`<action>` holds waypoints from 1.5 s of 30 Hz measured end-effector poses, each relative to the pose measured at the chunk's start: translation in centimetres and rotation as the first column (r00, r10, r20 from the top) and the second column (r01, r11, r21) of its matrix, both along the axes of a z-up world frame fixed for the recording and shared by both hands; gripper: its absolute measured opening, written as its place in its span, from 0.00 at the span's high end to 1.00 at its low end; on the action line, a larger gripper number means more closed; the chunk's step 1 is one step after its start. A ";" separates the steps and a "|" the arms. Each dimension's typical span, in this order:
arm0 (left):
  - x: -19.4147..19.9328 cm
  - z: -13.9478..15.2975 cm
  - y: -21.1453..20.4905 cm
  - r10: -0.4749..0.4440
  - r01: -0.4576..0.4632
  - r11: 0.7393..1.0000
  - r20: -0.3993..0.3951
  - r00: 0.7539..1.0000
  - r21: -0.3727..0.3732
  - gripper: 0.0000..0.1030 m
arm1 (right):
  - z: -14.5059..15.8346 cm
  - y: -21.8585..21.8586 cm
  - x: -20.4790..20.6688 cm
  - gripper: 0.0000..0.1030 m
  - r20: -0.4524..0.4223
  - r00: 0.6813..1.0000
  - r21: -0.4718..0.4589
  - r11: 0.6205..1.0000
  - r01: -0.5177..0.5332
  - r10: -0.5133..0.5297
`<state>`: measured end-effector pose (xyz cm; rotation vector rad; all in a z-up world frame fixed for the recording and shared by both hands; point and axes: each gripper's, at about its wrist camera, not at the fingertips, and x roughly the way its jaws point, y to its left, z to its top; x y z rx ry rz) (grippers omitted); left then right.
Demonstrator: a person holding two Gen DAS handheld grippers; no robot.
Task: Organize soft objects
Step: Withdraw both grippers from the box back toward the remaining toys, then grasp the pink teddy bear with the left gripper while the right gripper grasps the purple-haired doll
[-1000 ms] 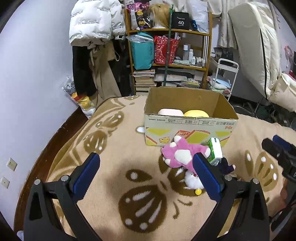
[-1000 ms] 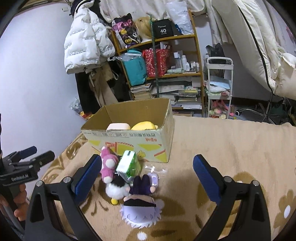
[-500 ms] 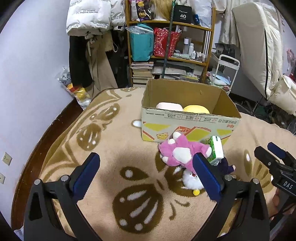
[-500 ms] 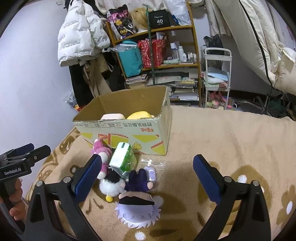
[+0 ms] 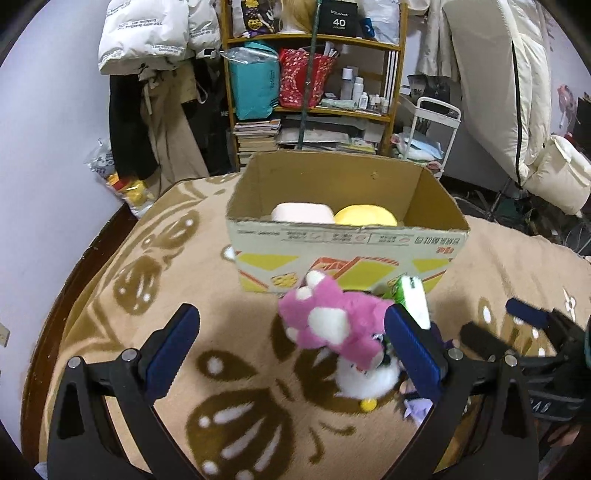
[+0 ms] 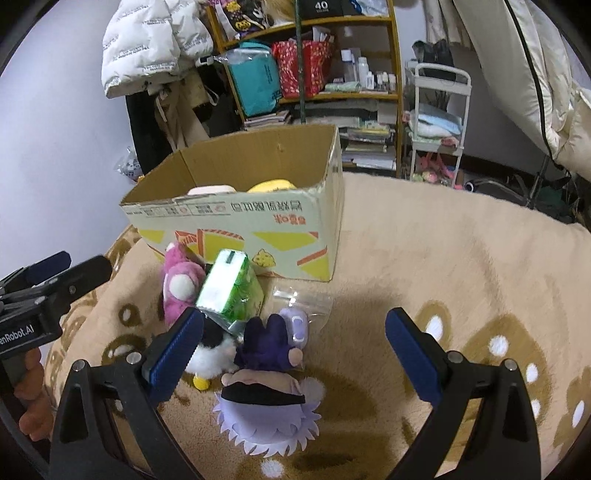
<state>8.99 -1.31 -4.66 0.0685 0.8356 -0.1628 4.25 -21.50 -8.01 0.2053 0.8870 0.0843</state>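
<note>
Two hand-held grippers over a tan blanket (image 6: 424, 236) w/ brown butterfly print. Left hand-held gripper (image 5: 291, 349) has its blue-padded jaws spread wide, nothing between them; right hand-held gripper (image 6: 293, 349) likewise wide apart and holding nothing. Open cardboard box (image 5: 343, 243) sits on the blanket, w/ a pale pink soft item (image 5: 303, 213) and a yellow soft item (image 5: 365, 216) inside, side by side. Just in front of the box lies a cluster of soft things: pink plush (image 5: 328, 325) w/ white patches, green-and-white tissue pack (image 6: 231, 291) leaning beside it, black-and-white plush (image 6: 210, 350) (yellow foot showing), and a purple-haired doll (image 6: 267, 373) nearest the right gripper. Clear plastic bag (image 6: 306, 299) lies flat by the doll. Cluttered shelf (image 5: 314, 74) and white puffer jacket (image 5: 147, 33) in bkgd
</note>
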 end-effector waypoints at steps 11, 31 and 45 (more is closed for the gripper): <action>3.1 -2.5 -2.6 -0.038 0.038 0.999 -0.060 0.997 -0.003 0.04 | -2.3 0.0 1.6 0.00 -0.088 0.996 0.020 1.000 0.001 0.001; 7.9 -6.6 -2.1 0.014 -0.023 0.999 -0.244 0.970 -0.032 0.04 | -5.6 2.0 3.1 0.00 -0.219 0.972 0.022 0.997 -0.081 0.083; 6.8 -9.8 -0.4 0.076 -0.096 0.995 -0.392 0.917 -0.032 0.20 | -7.1 1.4 3.1 0.15 -0.302 0.948 0.062 0.995 -0.081 0.096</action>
